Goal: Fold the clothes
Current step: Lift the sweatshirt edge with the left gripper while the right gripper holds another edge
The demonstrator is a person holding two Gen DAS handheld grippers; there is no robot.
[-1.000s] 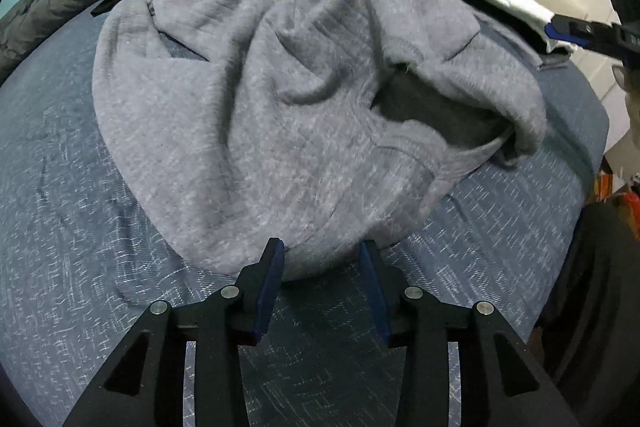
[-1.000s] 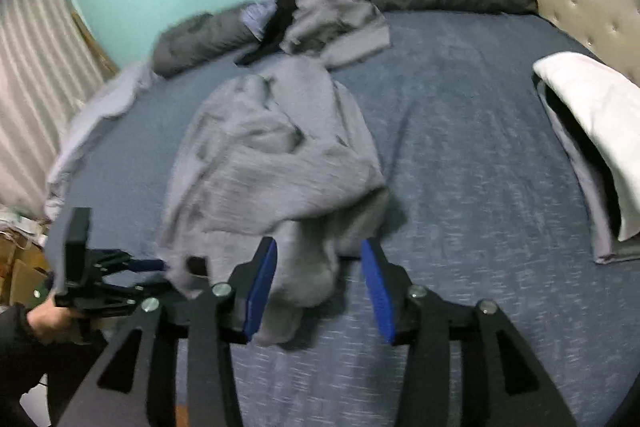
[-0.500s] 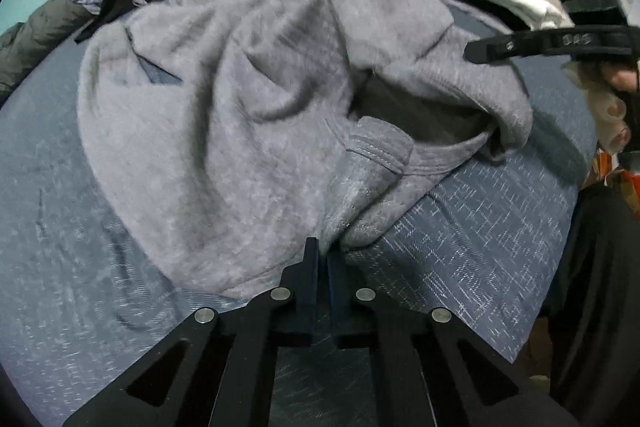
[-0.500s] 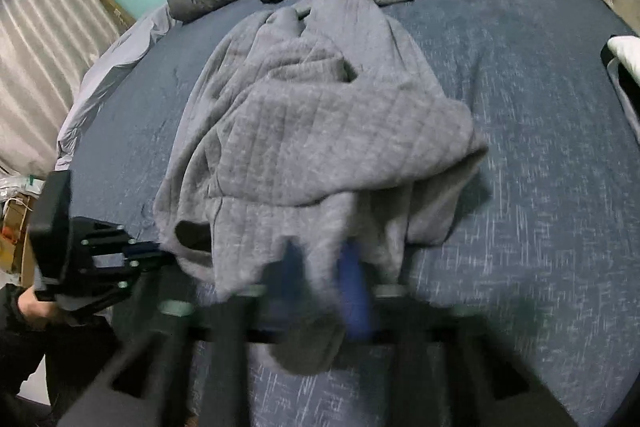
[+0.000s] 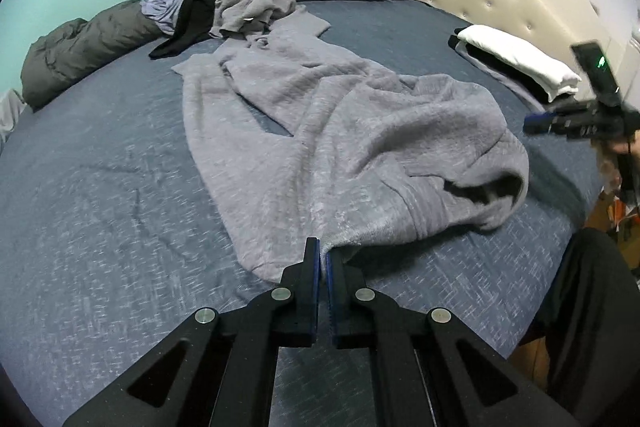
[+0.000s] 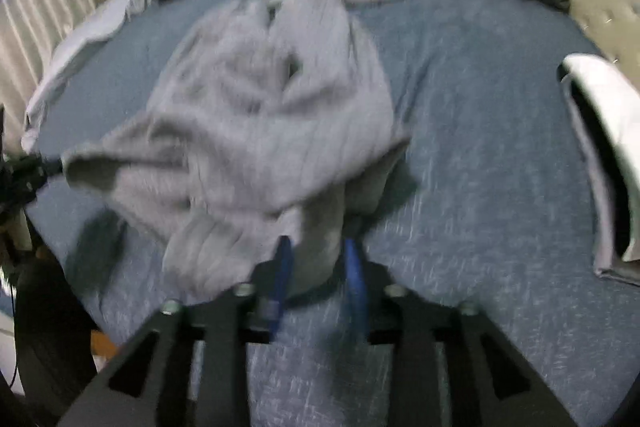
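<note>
Grey sweater (image 5: pixel 344 131) on bed (image 5: pixel 100 195) — hem pinched in left gripper (image 5: pixel 322 259), right gripper (image 6: pixel 318 259) jaws just parting around a fold

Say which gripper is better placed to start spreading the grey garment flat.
Left. The left gripper is already shut on the grey garment hem; the right gripper has just been opening, cloth loose between its jaws.

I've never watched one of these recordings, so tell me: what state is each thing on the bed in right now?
Grey garment: crumpled, unfolded, one edge pinched.
Left tongs: shut on the garment's edge.
Right tongs: just been opening, cloth between them.
White folded stack: folded, near the headboard.
Clothes pile: heaped, unfolded.
</note>
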